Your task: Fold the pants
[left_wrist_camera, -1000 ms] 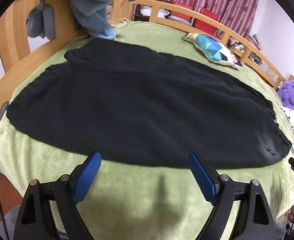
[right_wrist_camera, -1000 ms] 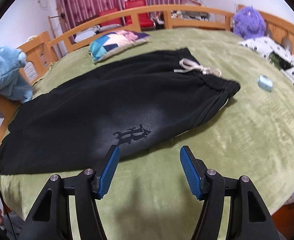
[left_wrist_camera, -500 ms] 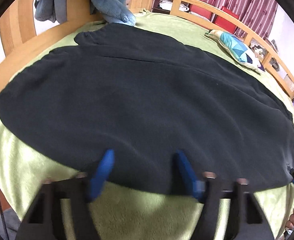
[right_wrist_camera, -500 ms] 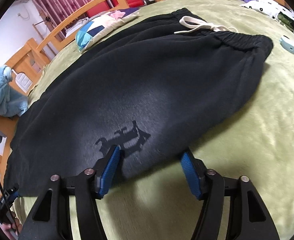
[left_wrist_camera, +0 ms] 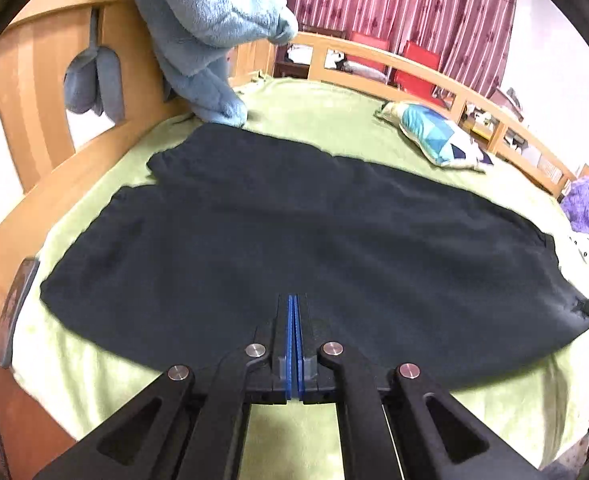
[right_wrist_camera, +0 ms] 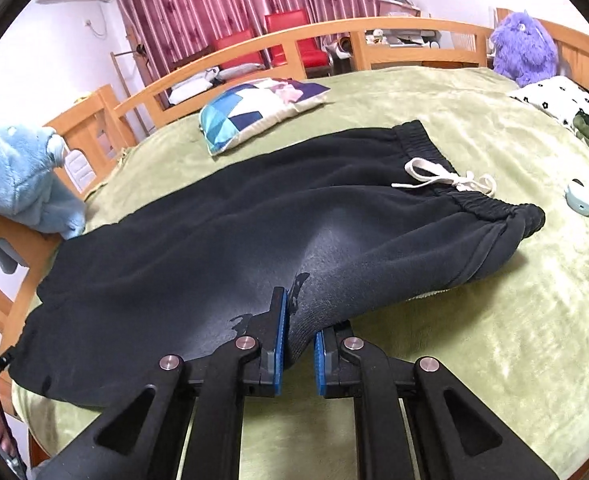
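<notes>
Black fleece pants lie spread across a green bed cover, legs toward the wooden headboard at the left. My left gripper is shut at the near edge of the pants; the blue pads meet and no cloth shows between them, so I cannot tell if it holds any. In the right wrist view the pants show a waistband with a white drawstring. My right gripper is shut on a raised bunch of the near edge by the printed logo.
A blue plush toy hangs over the wooden rail by the leg ends. A patchwork pillow lies beyond the pants. A purple plush, a spotted pillow and a small pale blue object sit right.
Both grippers moved forward to the pants' near edge and closed from wide open. The right one has pinched and lifted a fold of the cloth.
</notes>
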### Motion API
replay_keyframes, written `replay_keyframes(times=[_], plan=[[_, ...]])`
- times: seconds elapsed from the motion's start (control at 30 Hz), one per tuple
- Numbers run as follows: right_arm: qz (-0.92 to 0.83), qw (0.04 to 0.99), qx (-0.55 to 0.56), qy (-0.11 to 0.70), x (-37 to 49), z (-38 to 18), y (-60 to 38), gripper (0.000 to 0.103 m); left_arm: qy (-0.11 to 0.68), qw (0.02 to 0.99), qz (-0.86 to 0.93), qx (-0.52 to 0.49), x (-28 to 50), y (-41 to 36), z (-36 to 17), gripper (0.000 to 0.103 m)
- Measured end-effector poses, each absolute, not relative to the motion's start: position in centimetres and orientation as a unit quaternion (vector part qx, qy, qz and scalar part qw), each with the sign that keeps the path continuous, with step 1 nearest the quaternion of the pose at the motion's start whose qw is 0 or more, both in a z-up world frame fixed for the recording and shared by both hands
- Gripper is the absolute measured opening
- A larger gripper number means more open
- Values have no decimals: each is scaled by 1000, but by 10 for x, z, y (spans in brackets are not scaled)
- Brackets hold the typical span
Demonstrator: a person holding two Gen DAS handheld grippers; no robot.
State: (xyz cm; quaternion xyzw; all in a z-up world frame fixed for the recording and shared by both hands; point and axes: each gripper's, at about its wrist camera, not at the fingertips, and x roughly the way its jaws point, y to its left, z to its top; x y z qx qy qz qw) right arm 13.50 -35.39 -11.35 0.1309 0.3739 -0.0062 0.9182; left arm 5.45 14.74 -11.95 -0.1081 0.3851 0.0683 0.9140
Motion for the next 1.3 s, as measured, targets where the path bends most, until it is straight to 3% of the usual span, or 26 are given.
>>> replay_keyframes(times=[0.1, 0.17, 0.23, 0.37, 0.4, 0.47, 0.7, 0.73, 0.77, 0.8, 0.83, 0.87, 0.9, 1.3], plan=[[-10, 912, 138, 386, 129, -121, -356, 12, 414, 900, 59, -124, 44, 145, -143, 13], [-12, 905, 139, 402, 125, -136, -358, 13, 431, 889, 47, -146, 37, 144, -162, 36], [-10, 898, 138, 418, 121, -152, -363, 14, 436, 883, 37, -169, 33, 145, -174, 39], [-13, 888, 123, 442, 116, -175, -367, 32, 443, 871, 35, -210, 37, 152, -191, 60], [-19, 889, 117, 442, 113, -178, -369, 43, 441, 869, 35, -223, 39, 155, -194, 60], [-36, 892, 112, 436, 110, -180, -376, 55, 443, 862, 38, -242, 44, 161, -203, 60], [-24, 881, 204, 427, 117, -192, -407, 61, 418, 864, 45, -277, 62, 174, -215, 60], [-26, 880, 213, 423, 121, -193, -408, 61, 416, 864, 46, -281, 65, 176, -214, 58], [-29, 881, 220, 418, 125, -193, -410, 61, 412, 865, 47, -283, 68, 177, -213, 49], [-34, 881, 224, 417, 129, -193, -409, 52, 409, 867, 49, -281, 71, 178, -211, 38], [-38, 881, 227, 414, 134, -192, -409, 43, 408, 870, 52, -273, 74, 178, -208, 13], [-35, 882, 230, 411, 136, -190, -408, 23, 406, 874, 49, -265, 78, 179, -202, 13], [-26, 884, 234, 404, 140, -186, -407, 19, 402, 875, 42, -265, 79, 180, -198, 12], [-18, 909, 216, 356, 149, -97, -407, 15, 320, 928, 32, -189, 109, 174, -72, 10]])
